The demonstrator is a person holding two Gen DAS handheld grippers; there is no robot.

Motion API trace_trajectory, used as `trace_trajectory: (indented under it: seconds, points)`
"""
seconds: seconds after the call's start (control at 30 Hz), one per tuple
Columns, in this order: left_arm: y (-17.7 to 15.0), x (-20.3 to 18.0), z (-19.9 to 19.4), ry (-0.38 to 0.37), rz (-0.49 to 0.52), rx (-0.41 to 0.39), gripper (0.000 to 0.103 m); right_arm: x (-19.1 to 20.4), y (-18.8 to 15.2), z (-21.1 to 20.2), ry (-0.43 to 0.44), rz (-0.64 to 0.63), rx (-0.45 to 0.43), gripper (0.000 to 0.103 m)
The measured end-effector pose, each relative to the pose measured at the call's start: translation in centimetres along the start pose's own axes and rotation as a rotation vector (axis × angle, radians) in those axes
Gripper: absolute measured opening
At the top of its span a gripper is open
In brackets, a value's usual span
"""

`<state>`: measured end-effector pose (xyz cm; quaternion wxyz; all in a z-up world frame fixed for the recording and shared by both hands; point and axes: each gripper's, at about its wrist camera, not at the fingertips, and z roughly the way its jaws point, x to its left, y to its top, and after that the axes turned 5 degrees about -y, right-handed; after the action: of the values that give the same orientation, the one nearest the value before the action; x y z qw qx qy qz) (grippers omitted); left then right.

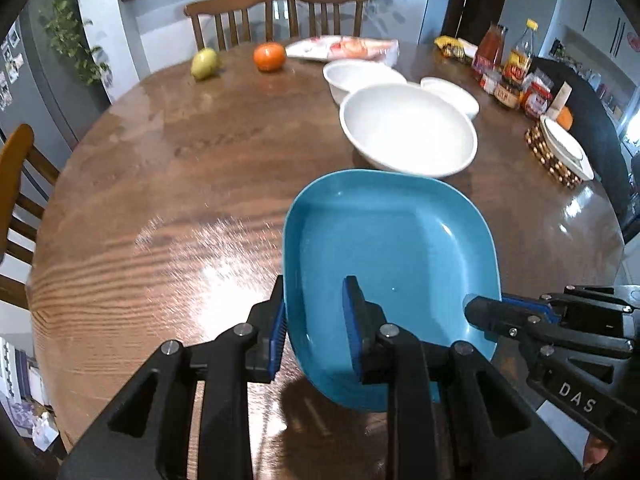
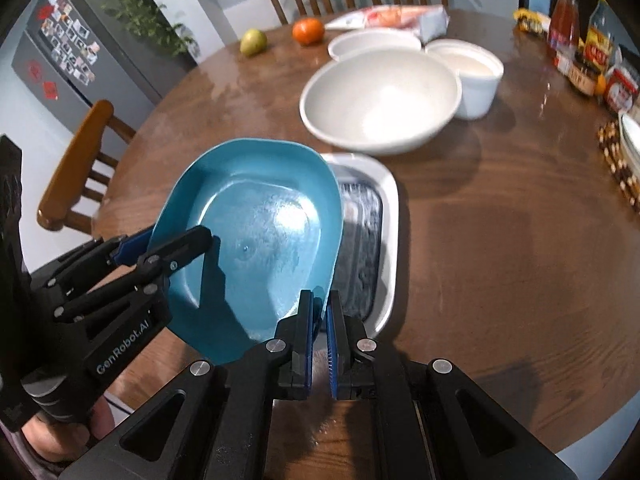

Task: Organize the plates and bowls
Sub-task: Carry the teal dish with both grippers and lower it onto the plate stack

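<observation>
Blue plate [image 1: 390, 264] tilted above the wooden bench [image 1: 180, 208], left gripper [image 1: 316, 332] and right gripper [image 2: 320, 332] each clamped on its rim, silver tray [image 2: 372, 232] underneath.

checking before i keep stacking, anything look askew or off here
The blue plate is tilted, clear of the table, pinched at its rim by both the left gripper and right gripper. It hangs partly over the metal tray. Nothing spilled or broken.
</observation>
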<state>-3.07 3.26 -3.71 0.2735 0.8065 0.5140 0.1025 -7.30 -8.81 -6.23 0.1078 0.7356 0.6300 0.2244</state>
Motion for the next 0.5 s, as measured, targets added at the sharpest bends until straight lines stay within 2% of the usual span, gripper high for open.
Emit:
trace_trajectory:
  seconds: [0.37, 0.5]
  points:
    - [0.6, -0.5, 3.3, -0.013, -0.019, 0.093, 0.023, -1.9, 0.8, 2.3, -0.016, 0.029, 0.048, 0.007]
    - [0.6, -0.7, 3.5, -0.011, -0.023, 0.104, 0.023, -2.2, 1.1, 2.9, -0.026, 0.024, 0.057, 0.007]
